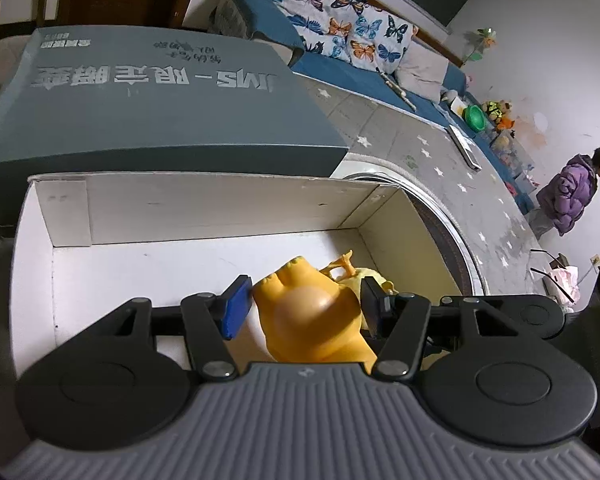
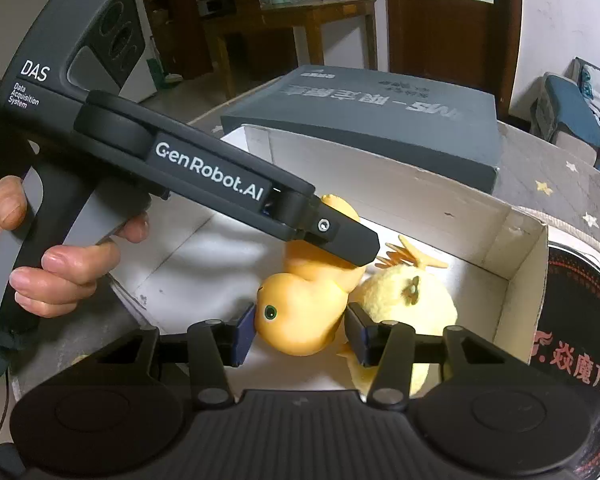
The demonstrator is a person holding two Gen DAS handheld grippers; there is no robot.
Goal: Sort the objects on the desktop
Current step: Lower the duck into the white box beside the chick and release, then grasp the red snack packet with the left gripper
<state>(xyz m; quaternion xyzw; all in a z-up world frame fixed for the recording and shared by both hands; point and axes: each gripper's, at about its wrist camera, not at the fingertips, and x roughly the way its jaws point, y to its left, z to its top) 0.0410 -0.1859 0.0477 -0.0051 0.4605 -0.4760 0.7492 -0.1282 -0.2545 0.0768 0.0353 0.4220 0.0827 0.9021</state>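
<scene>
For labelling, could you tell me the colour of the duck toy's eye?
Green with a dark centre, on the duck toy; clearest in the right wrist view.

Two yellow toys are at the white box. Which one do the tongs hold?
The smooth orange-yellow rubber duck, gripped by both the left tongs and right tongs. The fuzzy pale-yellow chick lies beside it in the white box, ungripped.

My left gripper (image 1: 305,307) sits low in the centre of the left wrist frame, its 2 blue pads (image 1: 236,306) clamped on the orange toy (image 1: 312,320). In the right wrist view my right gripper (image 2: 300,330) grips that toy's head at lower centre. My left hand (image 2: 48,256) wraps the other gripper's handle at the left edge, fingers curled.
</scene>
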